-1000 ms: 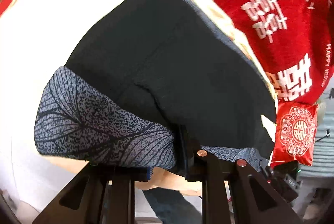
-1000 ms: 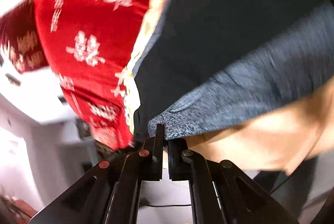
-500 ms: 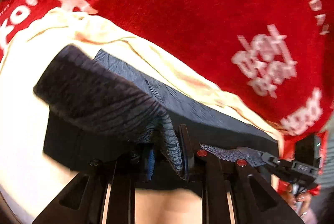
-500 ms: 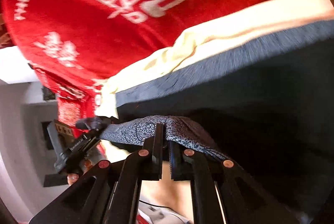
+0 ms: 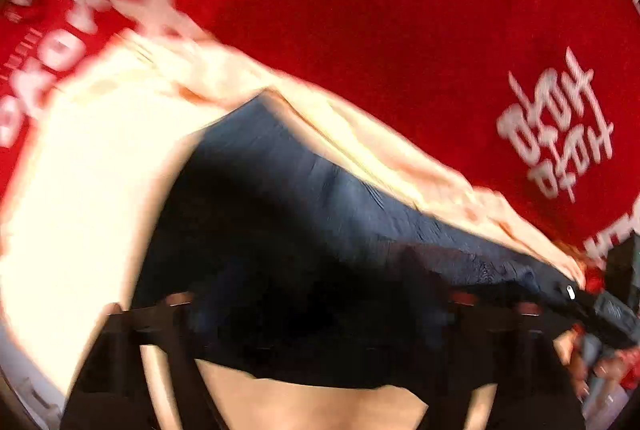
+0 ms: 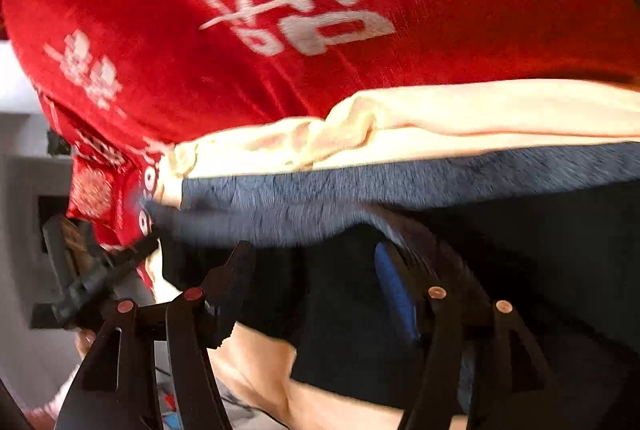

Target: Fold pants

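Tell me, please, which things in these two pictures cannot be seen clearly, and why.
- Left wrist view: motion blur and shadow hide the left gripper; whether it pinches the pants cannot be told.
- Left wrist view: white print on the red cloth is smeared, unreadable.
- Right wrist view: the pants' folded edge is blurred, and the right side is cut off.
- Right wrist view: the right gripper stands open, its fingertips dark against the dark fabric.

The red cloth (image 6: 460, 29) carries white printed characters. In the right wrist view the large script near its top edge is motion-blurred and inverted; it cannot be read with certainty. In the left wrist view the white characters (image 5: 556, 133) are equally illegible.
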A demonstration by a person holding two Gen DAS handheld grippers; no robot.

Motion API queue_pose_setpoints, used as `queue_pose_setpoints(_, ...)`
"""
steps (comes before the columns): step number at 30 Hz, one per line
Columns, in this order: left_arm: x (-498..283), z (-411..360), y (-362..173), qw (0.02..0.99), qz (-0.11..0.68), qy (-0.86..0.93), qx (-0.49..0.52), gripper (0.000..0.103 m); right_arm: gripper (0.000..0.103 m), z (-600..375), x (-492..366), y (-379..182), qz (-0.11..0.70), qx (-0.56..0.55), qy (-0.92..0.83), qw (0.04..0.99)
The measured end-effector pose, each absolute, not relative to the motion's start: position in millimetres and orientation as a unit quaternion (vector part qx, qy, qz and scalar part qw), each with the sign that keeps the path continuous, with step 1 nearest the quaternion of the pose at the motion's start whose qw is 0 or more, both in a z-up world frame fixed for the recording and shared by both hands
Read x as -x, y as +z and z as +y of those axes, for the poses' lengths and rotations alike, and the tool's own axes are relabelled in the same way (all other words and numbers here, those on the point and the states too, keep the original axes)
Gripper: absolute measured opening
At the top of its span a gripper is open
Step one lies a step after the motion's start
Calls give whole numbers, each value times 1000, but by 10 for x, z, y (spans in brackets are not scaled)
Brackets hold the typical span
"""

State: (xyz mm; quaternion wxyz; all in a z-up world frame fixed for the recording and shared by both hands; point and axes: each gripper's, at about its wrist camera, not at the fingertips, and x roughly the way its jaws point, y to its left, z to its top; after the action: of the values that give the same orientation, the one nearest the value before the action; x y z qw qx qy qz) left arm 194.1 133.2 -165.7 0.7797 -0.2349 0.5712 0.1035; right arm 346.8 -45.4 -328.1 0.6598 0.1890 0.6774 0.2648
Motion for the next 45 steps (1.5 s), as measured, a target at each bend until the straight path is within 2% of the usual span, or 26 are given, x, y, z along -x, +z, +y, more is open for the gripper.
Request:
queue_pose_setpoints(1, -1913, 1355, -1613, 782, 568, 103, 235, 82, 46, -434, -3408, -3222, 676, -184, 272, 659)
queue_pose_setpoints(2, -1895, 1359, -1598, 781, 571, 109, 230, 82, 37, -386, -3379, -3200, 677, -175, 277, 659)
queue_pose_setpoints(10, -2299, 916, -2203, 776, 605, 137, 115, 82, 37, 304, -3545, -3565, 659, -30, 289, 694)
queue_pose_setpoints(12, -2438, 931, -2313, 780, 595, 176, 80, 82, 36, 332, -3691, -3753, 665, -39, 273, 694)
queue_pose_setpoints(13, -2485, 948, -2349, 780, 592, 186, 78, 86, 36, 314, -3736, -3790, 666, -59, 271, 693)
queue_pose_setpoints(15, -2559, 989, -2379, 775, 594, 193, 96, 86, 37, 190, -3802, -3756, 665, -113, 261, 690)
queue_pose_setpoints(18, -2546, 970, -2290, 769, 603, 190, 95, 86, 44, -42, -3763, -3558, 649, -162, 261, 696)
queue_pose_setpoints(20, -2465, 917, -2214, 764, 612, 181, 95, 86, 58, -207, -3678, -3407, 641, -172, 265, 699)
queue_pose_setpoints(22, -2350, 870, -2135, 761, 619, 172, 95, 86, 62, -420, -3523, -3250, 638, -194, 266, 697)
queue_pose_setpoints(28, -1909, 370, -2009, 748, 648, 130, 60, 86, 63, -1209, -3023, -3057, 646, -214, 223, 698)
queue_pose_setpoints(35, -1568, -208, -1987, 733, 674, 81, 48, 86, 63, -1875, -2466, -3097, 659, -240, 136, 700)
queue_pose_setpoints(45, -1387, -905, -1880, 749, 662, 16, -3, 86, 63, -2502, -1552, -3101, 651, -271, 37, 708)
